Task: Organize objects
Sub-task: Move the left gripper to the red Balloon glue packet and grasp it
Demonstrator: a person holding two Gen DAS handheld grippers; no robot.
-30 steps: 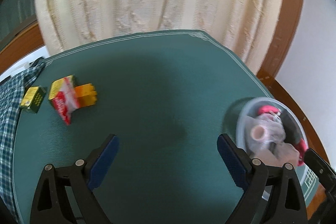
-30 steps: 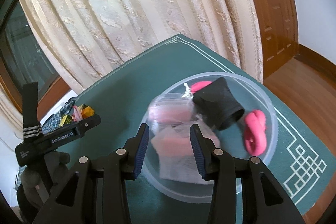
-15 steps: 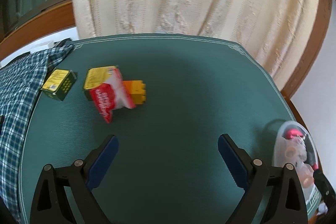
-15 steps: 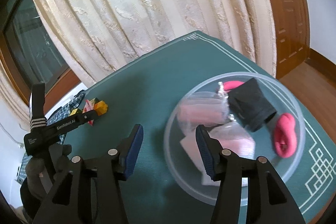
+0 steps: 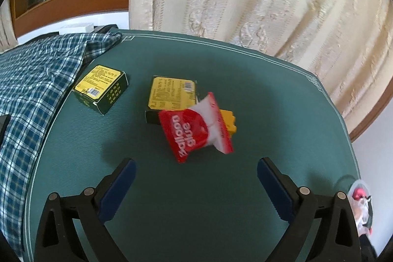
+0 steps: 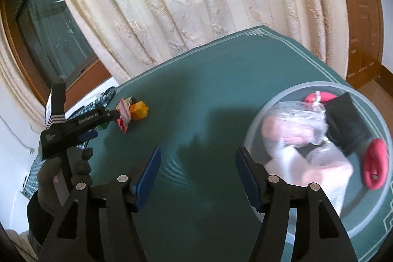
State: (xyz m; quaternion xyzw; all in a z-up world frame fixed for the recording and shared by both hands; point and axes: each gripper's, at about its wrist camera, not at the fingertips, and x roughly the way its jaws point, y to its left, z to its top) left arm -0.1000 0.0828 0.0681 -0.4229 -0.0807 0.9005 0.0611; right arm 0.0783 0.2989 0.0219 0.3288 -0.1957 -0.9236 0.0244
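The left tool [image 5: 195, 178], jaws opening with nothing between them, faces the red snack packet [image 5: 195, 130] lying just beyond on the worktop [image 5: 221, 65] (leaning against a yellow block [image 5: 229, 122]). The right tool [image 6: 197, 167], also opening and empty, is well apart beside the clear bowl [image 6: 289, 100].

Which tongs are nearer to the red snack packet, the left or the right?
Left. The left tongs hover just short of the red snack packet, jaws opening and empty. The right tongs are beside the clear bowl, far from it.
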